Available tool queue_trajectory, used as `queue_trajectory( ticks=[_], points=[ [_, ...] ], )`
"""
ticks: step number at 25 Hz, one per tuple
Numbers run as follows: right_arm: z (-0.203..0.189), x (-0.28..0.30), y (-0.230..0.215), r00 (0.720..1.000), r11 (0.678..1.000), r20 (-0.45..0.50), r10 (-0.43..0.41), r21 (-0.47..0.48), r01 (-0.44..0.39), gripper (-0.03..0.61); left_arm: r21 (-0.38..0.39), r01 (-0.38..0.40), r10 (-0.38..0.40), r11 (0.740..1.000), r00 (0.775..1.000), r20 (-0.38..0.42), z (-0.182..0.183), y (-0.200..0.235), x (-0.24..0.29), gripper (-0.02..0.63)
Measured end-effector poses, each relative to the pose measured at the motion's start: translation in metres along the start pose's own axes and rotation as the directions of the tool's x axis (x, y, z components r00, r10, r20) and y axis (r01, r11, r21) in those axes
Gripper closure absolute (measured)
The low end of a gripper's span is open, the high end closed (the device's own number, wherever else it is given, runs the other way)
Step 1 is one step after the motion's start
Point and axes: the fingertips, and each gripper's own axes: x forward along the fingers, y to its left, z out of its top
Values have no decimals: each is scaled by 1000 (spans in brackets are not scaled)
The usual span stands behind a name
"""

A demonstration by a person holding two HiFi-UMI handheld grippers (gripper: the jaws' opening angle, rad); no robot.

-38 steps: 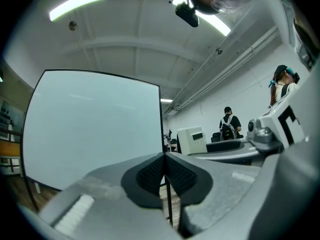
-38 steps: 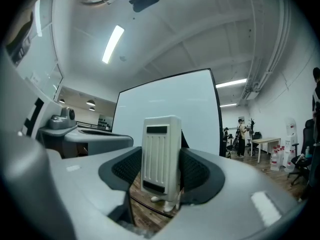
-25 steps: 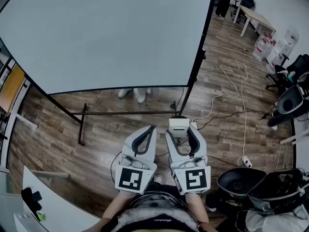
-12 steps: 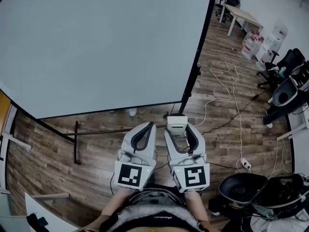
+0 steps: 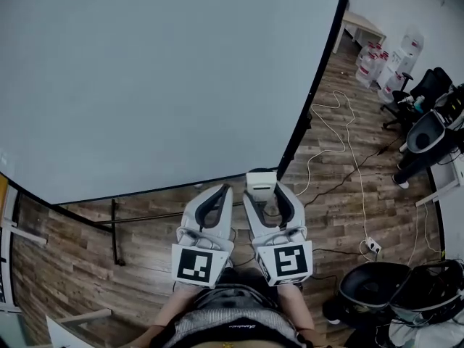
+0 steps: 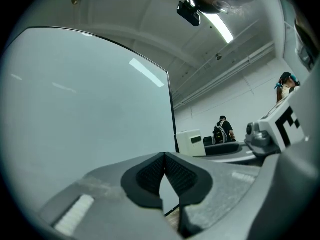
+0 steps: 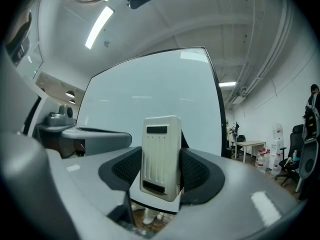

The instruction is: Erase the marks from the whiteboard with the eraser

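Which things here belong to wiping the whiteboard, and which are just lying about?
For the job: whiteboard, eraser, right tool clamped on it.
Lying about: loose white cable, black chairs, white table.

wood floor (image 5: pixel 145 223) | white cable (image 5: pixel 350 147) loose on it | desk (image 5: pixel 362 26) far right | office chairs (image 5: pixel 423 138)

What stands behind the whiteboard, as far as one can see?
Below the lower edge of the whiteboard, the right gripper view shows what look like white shoes. Whoever wears them is covered by the board, as is everything else behind it.
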Motion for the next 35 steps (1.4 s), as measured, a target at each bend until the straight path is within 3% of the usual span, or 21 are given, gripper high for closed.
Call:
queue_trajectory(
  ticks=[13, 24, 35],
  points=[
    [-6, 62, -5, 999, 999, -19, 44, 14, -43, 334, 0, -49, 49, 999, 999, -23, -12, 42, 27, 609],
    [4, 134, -99, 997, 997, -21, 68, 28, -67, 336, 0, -109, 109, 994, 993, -41, 2, 52, 128, 610],
    [-8, 153, -134, 995, 995, -26, 92, 27, -91, 336, -7, -137, 136, 991, 988, -72, -15, 44, 168, 609]
  ],
)
